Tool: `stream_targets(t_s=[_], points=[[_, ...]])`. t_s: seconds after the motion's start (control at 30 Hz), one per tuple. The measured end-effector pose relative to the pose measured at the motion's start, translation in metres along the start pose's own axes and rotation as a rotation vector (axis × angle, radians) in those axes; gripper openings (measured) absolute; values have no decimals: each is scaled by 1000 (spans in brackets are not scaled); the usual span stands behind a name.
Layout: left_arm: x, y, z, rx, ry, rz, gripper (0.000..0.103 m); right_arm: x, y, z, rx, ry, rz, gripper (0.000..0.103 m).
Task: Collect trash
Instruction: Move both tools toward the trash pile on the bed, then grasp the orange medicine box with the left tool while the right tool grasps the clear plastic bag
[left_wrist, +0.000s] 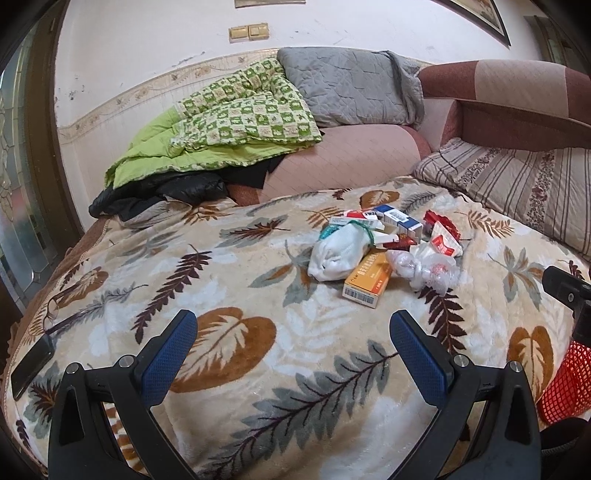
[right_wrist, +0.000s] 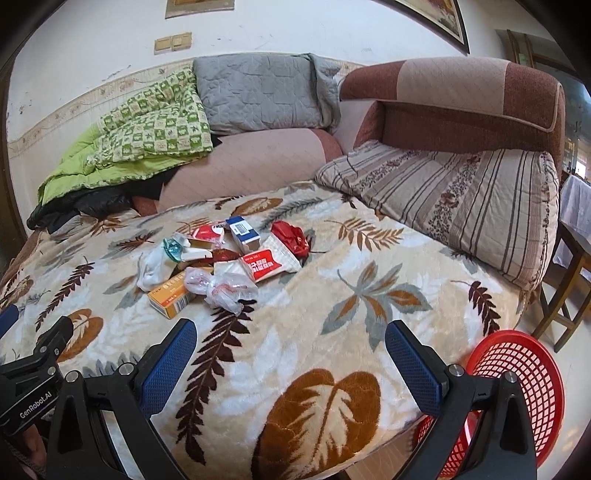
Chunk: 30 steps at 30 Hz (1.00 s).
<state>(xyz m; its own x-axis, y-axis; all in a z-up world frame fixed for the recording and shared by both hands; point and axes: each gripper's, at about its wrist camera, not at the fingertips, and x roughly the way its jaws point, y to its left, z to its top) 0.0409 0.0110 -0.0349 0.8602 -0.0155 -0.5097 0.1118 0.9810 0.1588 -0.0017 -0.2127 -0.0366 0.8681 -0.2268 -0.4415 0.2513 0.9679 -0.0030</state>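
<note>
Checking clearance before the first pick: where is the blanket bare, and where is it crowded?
Bare: the leaf blanket between both open tongs, left and right, and the trash pile; also between the pile and the striped pillow. Crowded: the pile itself, boxes and wrappers overlapping. The red basket sits beyond the blanket's near right edge.

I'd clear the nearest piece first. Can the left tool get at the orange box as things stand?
Probably yes. The left tool is open and empty, with only bare blanket between it and the orange box. A white bundle overlaps the box's far end only.
</note>
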Motion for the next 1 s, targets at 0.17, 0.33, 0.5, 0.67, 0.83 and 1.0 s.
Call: stream_targets(t_s=[0.17, 0.33, 0.5, 0.67, 0.83, 1.0], points=[[9, -6, 1, 12, 26, -24, 103, 3, 0, 2, -3, 97, -3, 103], [18, -10, 0, 13, 55, -43, 103, 5, -1, 2, 4, 171, -1, 103], [24, -10, 0, 4, 72, -49, 103, 7, -4, 3, 13, 176, -3, 103], [34, -8, 2, 0, 104, -63, 103, 11, -8, 2, 35, 185, 0, 103], [53, -4, 6, -6, 154, -102, 103, 14, -11, 1, 49, 205, 6, 103], [92, 22, 7, -135, 268, -154, 98, 25, -9, 3, 47, 256, 98, 102]])
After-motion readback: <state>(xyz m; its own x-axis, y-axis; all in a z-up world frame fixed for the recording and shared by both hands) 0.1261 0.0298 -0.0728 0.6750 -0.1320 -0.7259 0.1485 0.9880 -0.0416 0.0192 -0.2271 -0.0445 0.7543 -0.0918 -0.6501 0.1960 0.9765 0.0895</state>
